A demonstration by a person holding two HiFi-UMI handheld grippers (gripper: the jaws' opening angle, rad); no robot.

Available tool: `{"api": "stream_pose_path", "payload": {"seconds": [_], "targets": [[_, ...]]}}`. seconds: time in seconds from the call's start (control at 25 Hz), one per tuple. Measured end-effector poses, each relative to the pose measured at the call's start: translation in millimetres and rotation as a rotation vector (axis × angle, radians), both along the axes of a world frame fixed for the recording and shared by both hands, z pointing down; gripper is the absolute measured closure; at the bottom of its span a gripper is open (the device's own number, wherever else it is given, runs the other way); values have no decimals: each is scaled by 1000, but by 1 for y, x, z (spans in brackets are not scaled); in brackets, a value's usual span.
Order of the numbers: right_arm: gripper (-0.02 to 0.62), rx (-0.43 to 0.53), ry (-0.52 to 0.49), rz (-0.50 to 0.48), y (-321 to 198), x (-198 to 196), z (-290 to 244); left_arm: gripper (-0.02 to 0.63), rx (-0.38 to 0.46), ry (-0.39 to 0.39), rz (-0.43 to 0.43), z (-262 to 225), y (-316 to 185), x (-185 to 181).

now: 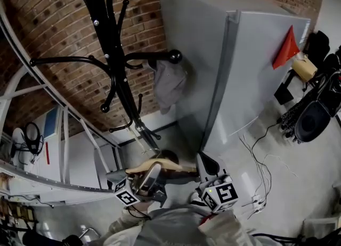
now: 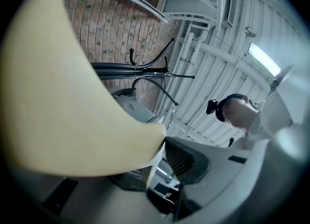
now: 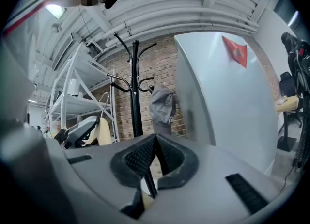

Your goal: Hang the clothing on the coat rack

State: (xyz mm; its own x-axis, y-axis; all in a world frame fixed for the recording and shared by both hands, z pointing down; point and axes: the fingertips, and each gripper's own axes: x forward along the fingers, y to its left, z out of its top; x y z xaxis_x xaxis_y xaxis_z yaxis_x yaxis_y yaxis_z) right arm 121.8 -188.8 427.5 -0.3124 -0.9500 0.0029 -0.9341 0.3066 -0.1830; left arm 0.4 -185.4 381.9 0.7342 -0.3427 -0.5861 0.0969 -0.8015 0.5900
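Head view: left tool (image 1: 153, 173) grips smooth beige clothing (image 1: 162, 163).

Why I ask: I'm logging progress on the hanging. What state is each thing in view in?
grey garment: hanging from a coat rack hook.
coat rack: upright, other visible hooks bare.
cream item: not hung, held low in front of the rack.
left gripper: gripping the cream item, jaws wide.
right gripper: jaws closed together.
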Motion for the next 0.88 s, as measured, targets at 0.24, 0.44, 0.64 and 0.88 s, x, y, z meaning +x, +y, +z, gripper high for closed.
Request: {"api": "stream_pose_path", "payload": {"seconds": [0.24, 0.44, 0.64, 0.88], "targets": [[571, 14, -10, -115, -19, -13, -3, 500, 9, -3, -92, -2, -1, -6], [571, 12, 5, -203, -31, -19, -6, 500, 20, -19, -179, -3, -5, -7], [571, 18, 12, -281, -36, -23, -8, 500, 35, -32, -264, -6, -3, -10], [571, 28, 16, -361, -39, -36, -7, 500, 51, -33, -357, -11, 2, -22]]}}
